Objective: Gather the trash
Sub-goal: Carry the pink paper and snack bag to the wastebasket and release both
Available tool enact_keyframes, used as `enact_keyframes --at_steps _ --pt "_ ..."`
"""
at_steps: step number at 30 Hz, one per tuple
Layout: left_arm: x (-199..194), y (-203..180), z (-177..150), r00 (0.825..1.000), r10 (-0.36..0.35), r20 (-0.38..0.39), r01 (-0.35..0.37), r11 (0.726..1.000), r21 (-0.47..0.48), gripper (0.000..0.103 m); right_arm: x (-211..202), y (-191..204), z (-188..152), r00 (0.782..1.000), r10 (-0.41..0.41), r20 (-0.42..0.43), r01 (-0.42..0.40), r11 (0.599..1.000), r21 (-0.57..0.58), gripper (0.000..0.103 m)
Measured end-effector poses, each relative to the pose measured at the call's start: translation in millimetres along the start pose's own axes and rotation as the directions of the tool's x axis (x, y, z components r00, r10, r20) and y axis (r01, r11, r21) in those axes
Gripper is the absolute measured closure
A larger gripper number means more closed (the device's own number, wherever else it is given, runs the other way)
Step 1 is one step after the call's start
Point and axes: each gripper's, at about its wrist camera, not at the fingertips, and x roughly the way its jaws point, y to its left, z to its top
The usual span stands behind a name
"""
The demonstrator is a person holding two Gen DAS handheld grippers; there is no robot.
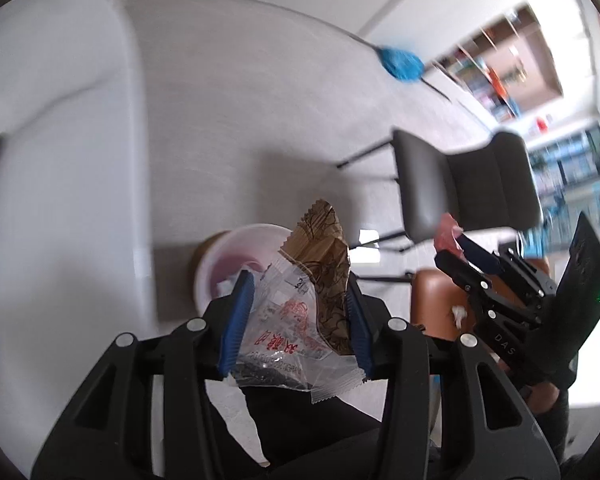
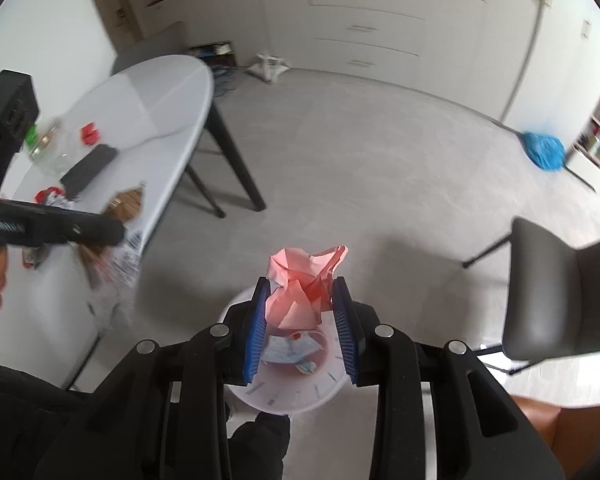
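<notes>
Black gripper (image 1: 296,320) frames, blue ribbed pads (image 2: 256,340), silver screws; dark clothing.

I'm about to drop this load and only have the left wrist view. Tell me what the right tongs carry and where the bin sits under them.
Observer: The right tongs are clamped on a crumpled pink paper.
Operator: Now the bin.
Observer: The bin lies directly below those tongs, with paper scraps inside.
Operator: Report the table.
Observer: The white table holds more items, among them a red scrap and a glass jar.
</notes>
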Motion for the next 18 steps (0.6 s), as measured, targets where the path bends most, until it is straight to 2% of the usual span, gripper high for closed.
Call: enact_keyframes --at_steps 2,4,6,9,11,15,18 --pt "15 -20 -3 1.0 0.006 -0.03 -0.005 0.999 0.042 0.055 -1 -11 -6 1.0 -0.002 -0.003 0.002 1.0 0.015 0.07" --pt "29 -37 -7 0.999 0.021 -0.047 -0.017 0.997 0.077 0.044 0 -20 -10 1.0 -0.004 -0.006 0.004 1.0 0.025 0.069" --pt "38 -48 -9 0.998 0.035 -0.057 -0.029 0.994 0.103 0.039 1 -26 -12 1.0 0.001 -0.007 -0.001 0.999 0.034 0.069" --pt "38 -58 -18 0.997 0.045 -0.066 -0.038 0.994 0.107 0.026 3 -32 -14 1.0 0.008 -0.004 -0.007 0.999 0.042 0.069" --pt "35 -57 -20 0.996 0.052 -0.067 -0.046 0.995 0.093 0.025 4 -34 -15 1.0 0.022 -0.003 -0.021 0.999 0.043 0.069" --pt "22 -56 -19 0.997 0.073 -0.028 -0.071 0.996 0.055 0.019 10 -30 -15 0.999 0.046 -0.014 -0.046 0.999 0.024 0.069" --pt "6 -50 -14 0.989 0.143 0.045 -0.144 0.989 0.023 0.013 18 -22 -17 0.997 0.065 -0.039 -0.065 0.998 0.0 0.068"
